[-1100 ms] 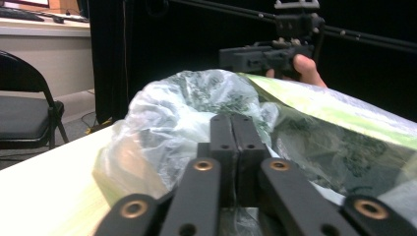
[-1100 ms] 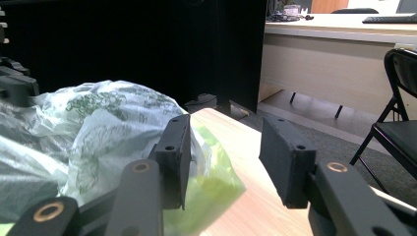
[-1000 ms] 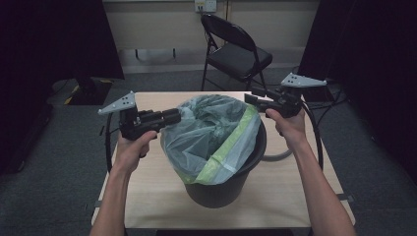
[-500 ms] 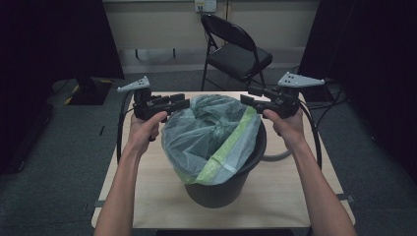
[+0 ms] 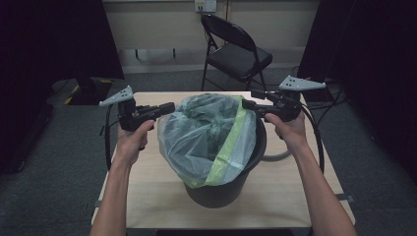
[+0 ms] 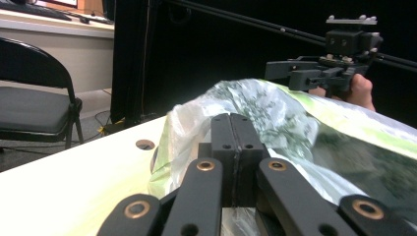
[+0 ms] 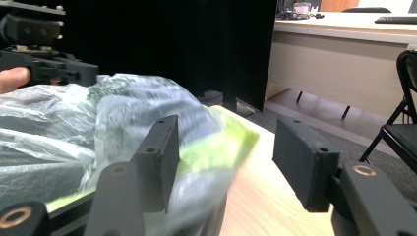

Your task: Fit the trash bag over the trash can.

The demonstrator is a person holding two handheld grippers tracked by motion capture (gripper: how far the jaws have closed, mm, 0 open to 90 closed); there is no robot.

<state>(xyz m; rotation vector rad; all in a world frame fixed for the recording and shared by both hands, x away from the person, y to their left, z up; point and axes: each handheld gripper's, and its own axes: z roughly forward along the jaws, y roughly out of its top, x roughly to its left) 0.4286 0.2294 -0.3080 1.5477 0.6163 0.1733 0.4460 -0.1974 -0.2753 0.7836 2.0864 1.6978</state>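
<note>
One bucket [image 5: 221,189], one bag [image 5: 201,137], one chair [image 5: 236,51], two claws.

The bag [image 5: 206,137] hides most of the bin [image 5: 216,189] and its inside. In the right gripper view, the bag's green edge [image 7: 216,147] is blurred.

Flanking a translucent green-edged plastic bag [image 5: 209,135] lining a black bucket [image 5: 221,189]: left gripper [image 5: 169,108], right gripper [image 5: 248,101].

The bin liner [image 5: 209,135] was thin translucent plastic, crinkled and faintly glossy, with a smooth green band at its hem, and sat in a matt black plastic bucket [image 5: 221,189]. The table [image 5: 157,201] was pale smooth wood; both grippers' jaws looked like matt black plastic with brassy metal pivots
</note>
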